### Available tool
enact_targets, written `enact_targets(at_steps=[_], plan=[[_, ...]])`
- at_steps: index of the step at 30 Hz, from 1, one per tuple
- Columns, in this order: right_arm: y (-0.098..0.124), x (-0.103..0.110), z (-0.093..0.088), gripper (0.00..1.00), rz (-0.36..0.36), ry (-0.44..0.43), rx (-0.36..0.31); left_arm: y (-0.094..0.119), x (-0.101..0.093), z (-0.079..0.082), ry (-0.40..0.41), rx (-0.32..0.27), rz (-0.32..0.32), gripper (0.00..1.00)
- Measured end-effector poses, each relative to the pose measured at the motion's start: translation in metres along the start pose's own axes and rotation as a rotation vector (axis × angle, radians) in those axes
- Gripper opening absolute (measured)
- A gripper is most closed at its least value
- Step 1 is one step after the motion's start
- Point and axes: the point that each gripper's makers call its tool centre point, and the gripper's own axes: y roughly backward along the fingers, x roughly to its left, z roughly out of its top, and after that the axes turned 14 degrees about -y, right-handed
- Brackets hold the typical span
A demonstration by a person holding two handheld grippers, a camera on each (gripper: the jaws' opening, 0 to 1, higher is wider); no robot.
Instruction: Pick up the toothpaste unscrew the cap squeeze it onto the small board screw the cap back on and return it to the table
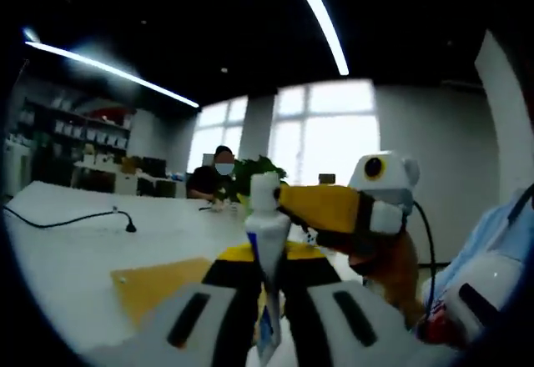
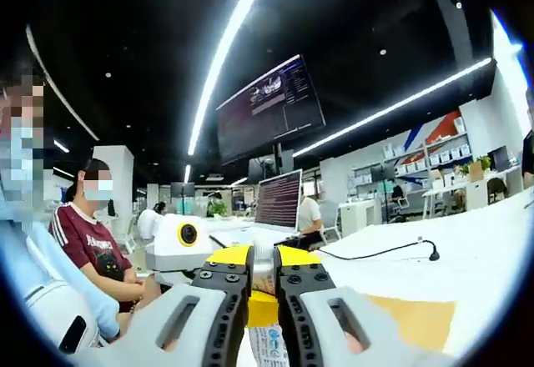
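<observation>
My left gripper (image 1: 265,300) squeezes the toothpaste (image 1: 267,242) upright above the table (image 1: 75,250). My right gripper (image 1: 288,203) pinches its cap (image 1: 264,188). A yellow board (image 1: 154,288) and black cable (image 1: 75,217) lie nearby.

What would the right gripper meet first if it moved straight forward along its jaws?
Probably the toothpaste tube's cap; the right gripper already sits at it, with the left gripper holding the tube below.
</observation>
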Motion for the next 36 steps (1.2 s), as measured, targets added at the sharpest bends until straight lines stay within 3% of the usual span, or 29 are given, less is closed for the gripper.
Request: enact_targets(at_steps=[5,14,18,20,22,27,31,32,36], plan=[[-0.002,-0.003,0.004,0.08,-0.082,0.077,-0.004,-0.005,0.004,0.000,0.027,0.006,0.061,0.07],[0.003,-0.004,0.006,0.08,-0.148,0.149,-0.040,-0.009,0.002,-0.001,0.022,0.017,0.078,0.07],[0.003,-0.002,0.005,0.08,-0.154,0.136,-0.045,-0.006,0.002,-0.001,-0.004,0.033,0.108,0.07],[0.005,0.001,0.007,0.08,-0.149,0.103,-0.085,-0.005,0.000,0.002,-0.021,0.046,0.122,0.07],[0.009,0.009,0.013,0.08,-0.146,0.167,-0.143,-0.004,-0.004,0.008,-0.050,0.032,0.118,0.07],[0.008,0.011,0.011,0.08,-0.149,0.171,-0.134,-0.002,0.000,0.009,-0.106,0.042,0.148,0.07],[0.009,0.009,0.007,0.08,-0.144,0.155,-0.133,-0.002,0.002,0.005,-0.127,0.060,0.134,0.07],[0.011,0.010,0.006,0.08,-0.139,0.226,-0.128,-0.002,0.001,0.004,-0.122,0.070,0.123,0.07],[0.012,0.011,0.008,0.09,-0.137,0.224,-0.142,-0.002,-0.001,0.006,-0.113,0.060,0.119,0.07]])
